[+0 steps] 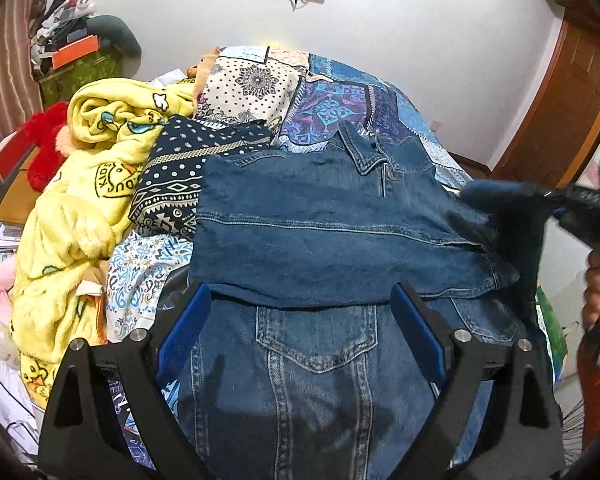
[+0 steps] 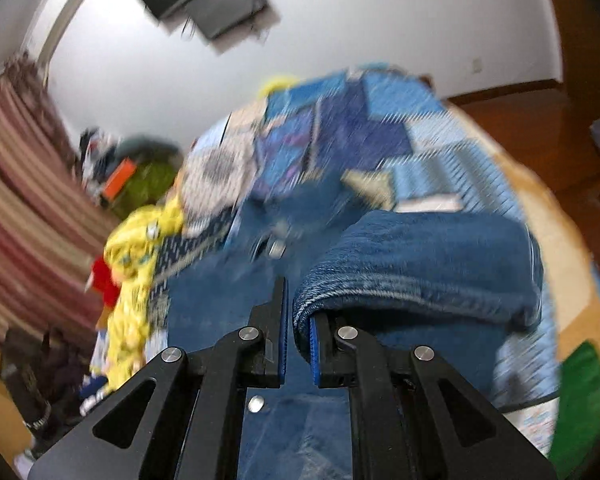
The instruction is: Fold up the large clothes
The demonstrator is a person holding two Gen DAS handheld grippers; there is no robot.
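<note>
I am working over a bed with a patchwork cover, set against a white wall. Right under my left gripper the denim jacket is lying flat, its chest pocket between the spread, empty fingers, which are holding nothing. Just ahead of those fingers a folded-over panel is running crosswise, left to right, with the collar beyond it pointing away from me.

To the right of that, my right gripper is carrying a sleeve draped over its right finger; the jaws are nearly together, but I cannot tell whether they are truly pinching cloth. The right hand is nearer the loose part, so I judge the sleeve should travel leftward across the body.

Farther left, a dark patterned cloth and a yellow blanket are crowding the landing side.
</note>
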